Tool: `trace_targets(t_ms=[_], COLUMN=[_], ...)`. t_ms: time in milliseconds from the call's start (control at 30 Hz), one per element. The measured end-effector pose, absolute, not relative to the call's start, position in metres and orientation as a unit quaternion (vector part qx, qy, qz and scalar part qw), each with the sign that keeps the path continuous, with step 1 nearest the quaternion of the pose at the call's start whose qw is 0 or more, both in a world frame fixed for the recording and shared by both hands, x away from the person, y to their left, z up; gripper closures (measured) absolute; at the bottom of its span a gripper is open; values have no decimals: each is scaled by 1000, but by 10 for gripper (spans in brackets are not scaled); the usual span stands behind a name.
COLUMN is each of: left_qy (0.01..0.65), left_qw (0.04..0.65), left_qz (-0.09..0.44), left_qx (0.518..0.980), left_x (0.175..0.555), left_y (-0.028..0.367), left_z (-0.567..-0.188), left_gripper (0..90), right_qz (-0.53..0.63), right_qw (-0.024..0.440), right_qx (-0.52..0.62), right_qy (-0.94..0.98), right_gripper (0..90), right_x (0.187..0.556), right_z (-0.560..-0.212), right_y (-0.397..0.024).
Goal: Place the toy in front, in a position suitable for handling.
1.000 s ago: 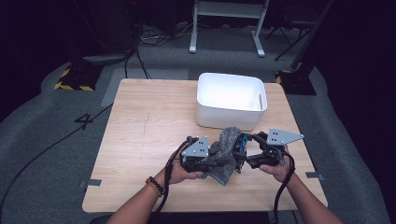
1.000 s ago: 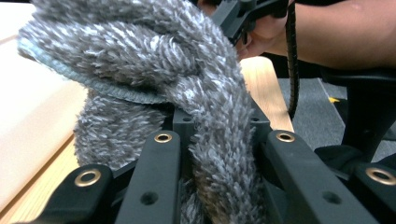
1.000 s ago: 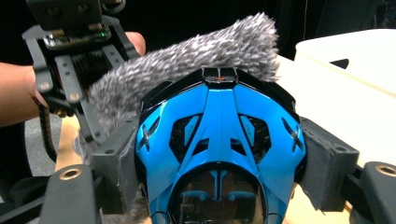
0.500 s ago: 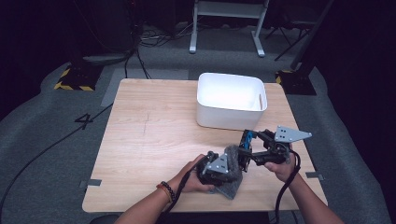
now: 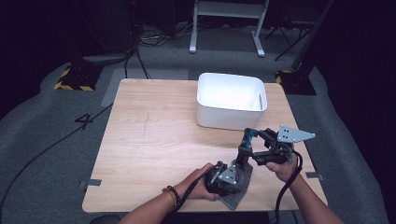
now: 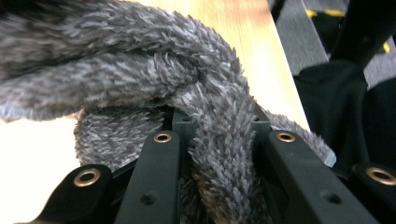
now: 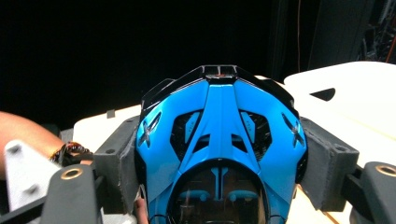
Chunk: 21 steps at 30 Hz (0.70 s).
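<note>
Pinching grey cloth (image 6: 205,116) with my left gripper (image 5: 223,176) near table (image 5: 154,135) edge; right gripper (image 5: 246,150) clamped on blue toy car (image 7: 219,140).

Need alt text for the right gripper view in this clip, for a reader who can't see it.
A blue and black toy car fills the middle of the frame, clamped nose-up between the grey pads of the right tool. Behind it lie a pale wooden table, part of a white bin and a dark room.

Left gripper (image 5: 232,175) low on grey cloth (image 5: 240,189) near bench (image 5: 154,140) front edge. Right gripper (image 5: 247,144) holds blue toy car (image 5: 249,140) above cloth. White bin (image 5: 231,100) behind.
</note>
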<state>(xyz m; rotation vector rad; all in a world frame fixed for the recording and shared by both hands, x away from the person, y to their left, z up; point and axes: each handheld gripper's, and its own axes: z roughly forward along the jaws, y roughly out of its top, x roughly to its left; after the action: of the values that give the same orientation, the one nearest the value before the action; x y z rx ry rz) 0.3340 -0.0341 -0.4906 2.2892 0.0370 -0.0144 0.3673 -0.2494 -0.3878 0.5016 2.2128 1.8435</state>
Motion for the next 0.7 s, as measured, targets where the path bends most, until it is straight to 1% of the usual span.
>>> trace_targets(t_ms=[100, 133, 167, 233, 367, 467, 567, 600, 633, 700], left_qy=[34, 34, 49, 58, 78, 92, 130, 130, 149, 157], left_qw=[455, 455, 479, 490, 486, 486, 477, 477, 472, 472], left_qz=[-20, -20, -26, -23, -4, -1, 17, 17, 30, 35], left_qx=[890, 890, 876, 870, 870, 869, 869, 869, 868, 867], left_x=[341, 341, 344, 347, 353, 358, 370, 370, 375, 377], left_y=[-25, -25, -18, -12, -4, 0, 10, 10, 16, 20], left_z=[-484, -484, -478, -474, -471, -472, -474, -474, -473, -472], left_gripper=[743, 744, 745, 745, 746, 746, 746, 746, 746, 746], right_qz=[618, 616, 614, 614, 619, 617, 618, 618, 621, 618], right_qw=[112, 117, 117, 116, 118, 122, 118, 118, 110, 111], right_qx=[165, 165, 167, 170, 178, 179, 178, 178, 176, 175], right_qy=[760, 762, 763, 762, 756, 756, 756, 756, 756, 758], right_gripper=[262, 262, 262, 262, 262, 262, 262, 262, 262, 262], right_x=[366, 365, 366, 367, 368, 368, 368, 368, 368, 368], right_z=[-390, -390, -391, -392, -392, -392, -391, -391, -391, -390], right_y=[-245, -244, -244, -246, -250, -251, -253, -253, -254, -254])
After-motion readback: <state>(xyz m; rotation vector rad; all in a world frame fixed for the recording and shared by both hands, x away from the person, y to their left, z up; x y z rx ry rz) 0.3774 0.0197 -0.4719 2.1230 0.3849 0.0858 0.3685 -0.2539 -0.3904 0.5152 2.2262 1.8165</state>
